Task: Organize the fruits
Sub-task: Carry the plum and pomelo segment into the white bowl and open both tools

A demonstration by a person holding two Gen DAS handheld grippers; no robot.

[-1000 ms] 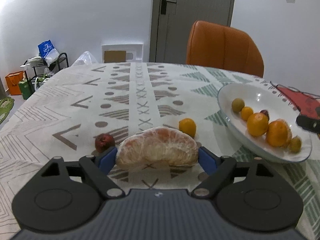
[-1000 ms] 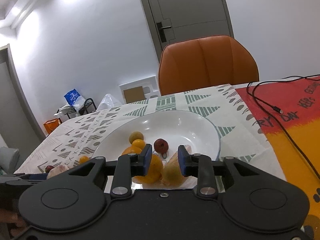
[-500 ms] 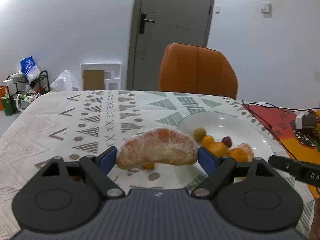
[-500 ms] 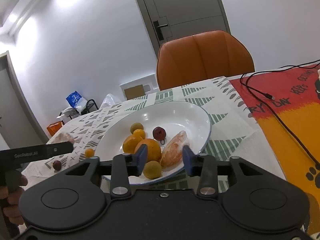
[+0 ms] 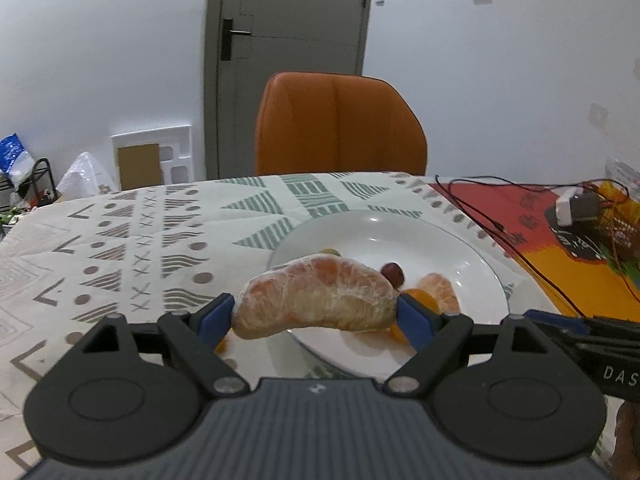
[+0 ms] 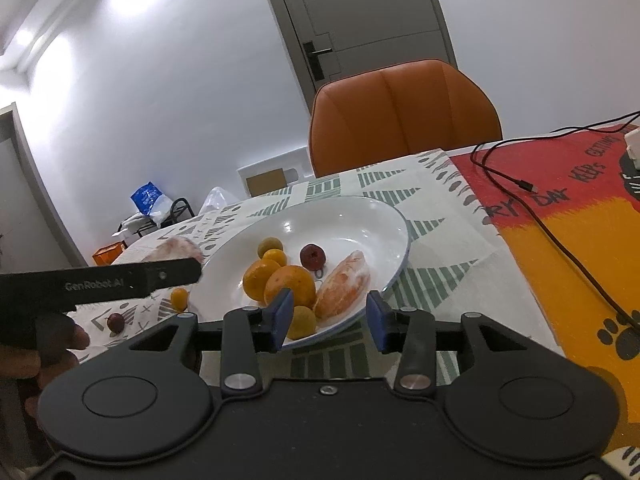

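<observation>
Plate (image 5: 472, 248) now nearer, pomelo segment (image 5: 316, 298) clamped across left claw (image 5: 316, 316)

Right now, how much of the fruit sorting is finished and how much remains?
Mostly done: the white plate holds several small citrus fruits, a red fruit and one peeled segment. In hand: the left gripper clamps a large peeled segment near the plate. Left: a small orange fruit and a dark red fruit on the tablecloth. The right gripper is open, empty.
</observation>
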